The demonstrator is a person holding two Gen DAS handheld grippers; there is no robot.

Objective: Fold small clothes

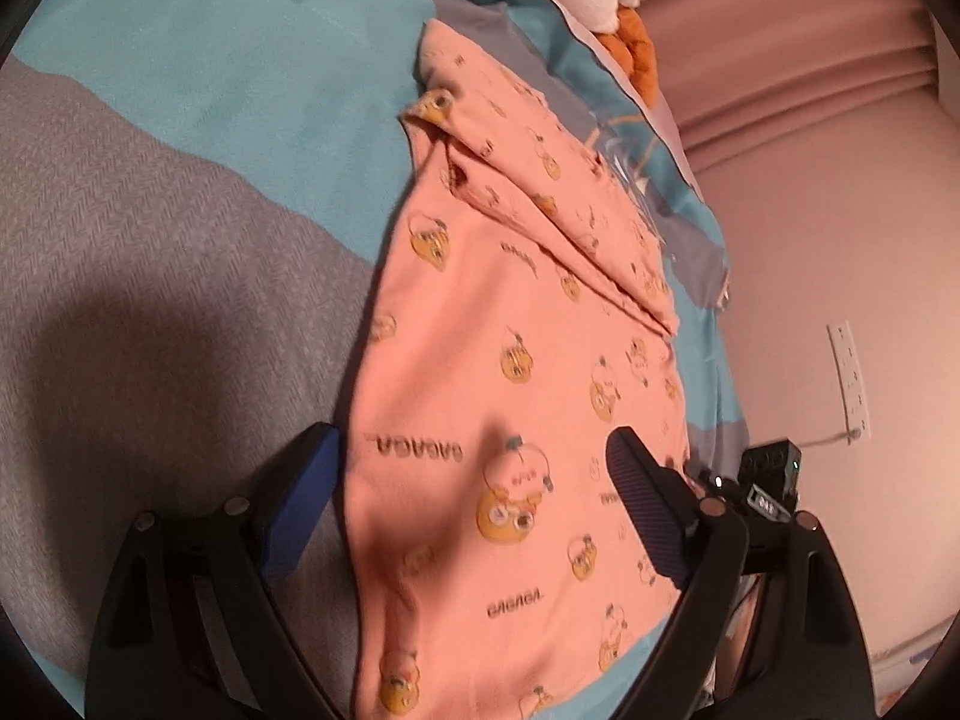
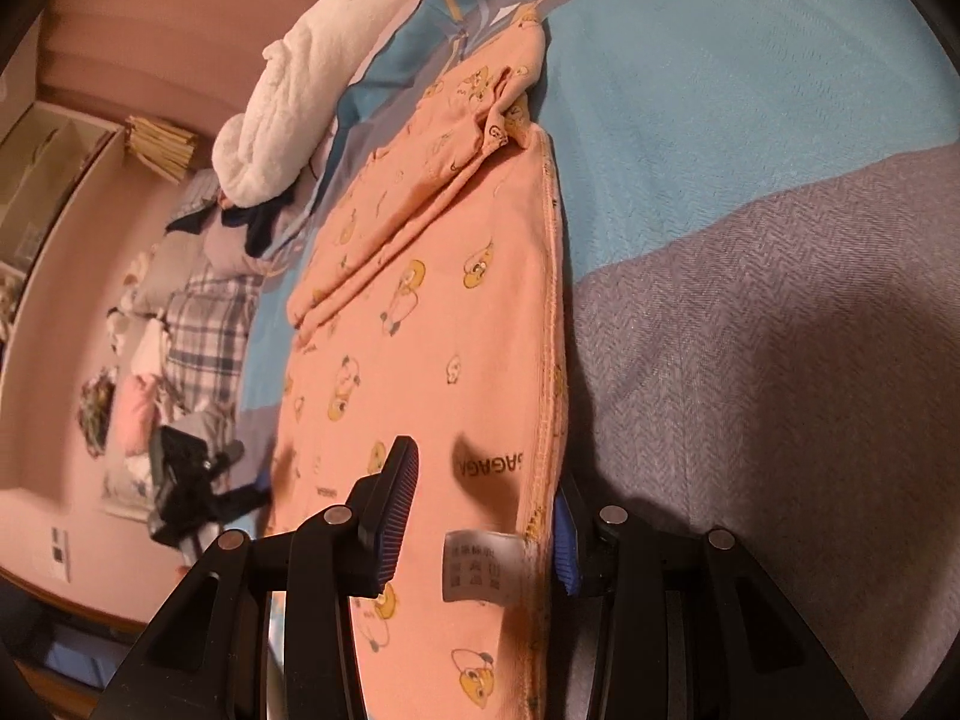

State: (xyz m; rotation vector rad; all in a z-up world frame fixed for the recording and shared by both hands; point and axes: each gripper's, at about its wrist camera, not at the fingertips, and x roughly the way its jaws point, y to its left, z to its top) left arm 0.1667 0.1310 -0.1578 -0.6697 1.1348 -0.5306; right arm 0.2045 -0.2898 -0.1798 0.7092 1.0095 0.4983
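We've got the bedspread (image 1: 180,192), teal and grey blocks, under everything, so we'll place the rest off that. Lying flat on it is the peach garment (image 1: 510,360), printed with little yellow cartoon faces and "GAGAGA" lettering, with one sleeve (image 1: 540,180) folded in over the body at the far end. It sits close to one edge of the bedspread. Past the far corner of the bedspread there's a white fluffy blanket (image 2: 300,78) bunched up.

Our left gripper (image 1: 474,480) hangs over the near end of the garment, fingers spread wide, nothing between them. The fabric lies flat underneath.

Our right gripper (image 2: 486,504) is also spread apart, straddling the stitched side hem (image 2: 547,330) of the garment; one finger (image 2: 393,510) is over the cloth, the other by the hem edge. A white care label (image 2: 477,567) pokes out just beside that hem.
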